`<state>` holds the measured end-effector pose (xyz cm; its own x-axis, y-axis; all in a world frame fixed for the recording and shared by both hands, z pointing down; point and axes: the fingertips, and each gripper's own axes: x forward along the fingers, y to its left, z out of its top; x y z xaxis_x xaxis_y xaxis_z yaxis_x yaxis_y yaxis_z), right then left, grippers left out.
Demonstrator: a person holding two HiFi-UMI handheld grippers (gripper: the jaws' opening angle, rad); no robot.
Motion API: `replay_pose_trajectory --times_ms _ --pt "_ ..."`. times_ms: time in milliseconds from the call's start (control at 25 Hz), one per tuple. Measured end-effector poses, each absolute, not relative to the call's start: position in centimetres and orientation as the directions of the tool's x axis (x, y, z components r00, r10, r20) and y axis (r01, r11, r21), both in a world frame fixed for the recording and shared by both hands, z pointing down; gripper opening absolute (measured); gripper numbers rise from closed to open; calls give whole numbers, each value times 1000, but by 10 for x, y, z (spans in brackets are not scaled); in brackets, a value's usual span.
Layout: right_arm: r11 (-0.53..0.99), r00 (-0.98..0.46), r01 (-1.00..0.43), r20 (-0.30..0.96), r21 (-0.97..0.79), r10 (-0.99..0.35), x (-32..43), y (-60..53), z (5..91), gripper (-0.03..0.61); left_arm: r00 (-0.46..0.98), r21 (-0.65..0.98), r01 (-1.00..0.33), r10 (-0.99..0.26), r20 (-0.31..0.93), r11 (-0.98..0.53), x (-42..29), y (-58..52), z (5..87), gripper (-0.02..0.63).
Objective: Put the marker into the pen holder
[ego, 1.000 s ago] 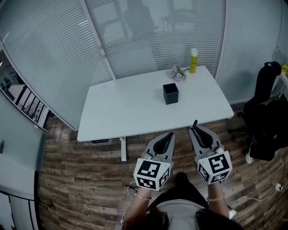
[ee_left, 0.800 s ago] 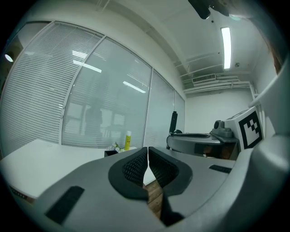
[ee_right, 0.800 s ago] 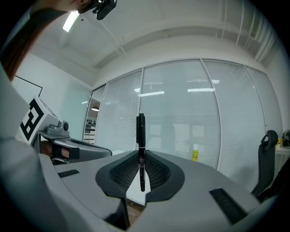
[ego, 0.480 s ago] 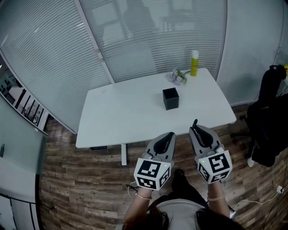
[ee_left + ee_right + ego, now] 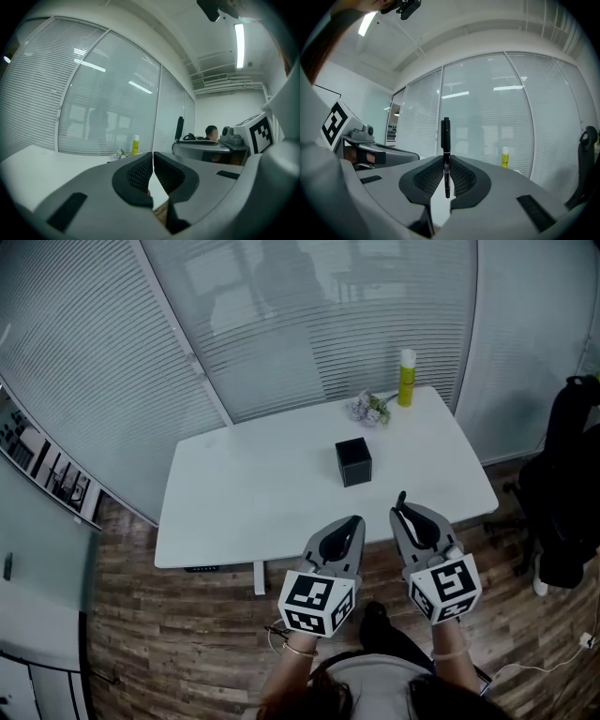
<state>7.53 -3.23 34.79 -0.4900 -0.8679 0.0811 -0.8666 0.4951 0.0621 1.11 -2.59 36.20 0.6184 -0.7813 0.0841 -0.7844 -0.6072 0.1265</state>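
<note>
A black marker (image 5: 446, 150) stands upright between the jaws of my right gripper (image 5: 446, 174), which is shut on it. In the head view its tip (image 5: 402, 498) pokes up from my right gripper (image 5: 410, 518), held over the white table's (image 5: 262, 493) near edge. The pen holder (image 5: 354, 461), a small black cube-shaped cup, stands on the table ahead of both grippers. My left gripper (image 5: 351, 529) is beside the right one, shut with nothing in it (image 5: 152, 173).
A yellow bottle (image 5: 407, 377) and a small bunch of flowers (image 5: 369, 409) stand at the table's far right corner. Glass walls with blinds run behind the table. A black chair with a bag (image 5: 570, 484) is at the right. The floor is wood.
The view has shifted slightly, so the table sits a little lower and nearer. Both grippers keep their pose, the marker still held in the right one.
</note>
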Motion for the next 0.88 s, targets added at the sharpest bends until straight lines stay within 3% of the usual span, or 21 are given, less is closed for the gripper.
replay_pose_trajectory --times_ms 880 --pt "572 -567 -820 89 36 -819 97 -153 353 67 545 152 -836 -831 112 -528 31 -139 371 25"
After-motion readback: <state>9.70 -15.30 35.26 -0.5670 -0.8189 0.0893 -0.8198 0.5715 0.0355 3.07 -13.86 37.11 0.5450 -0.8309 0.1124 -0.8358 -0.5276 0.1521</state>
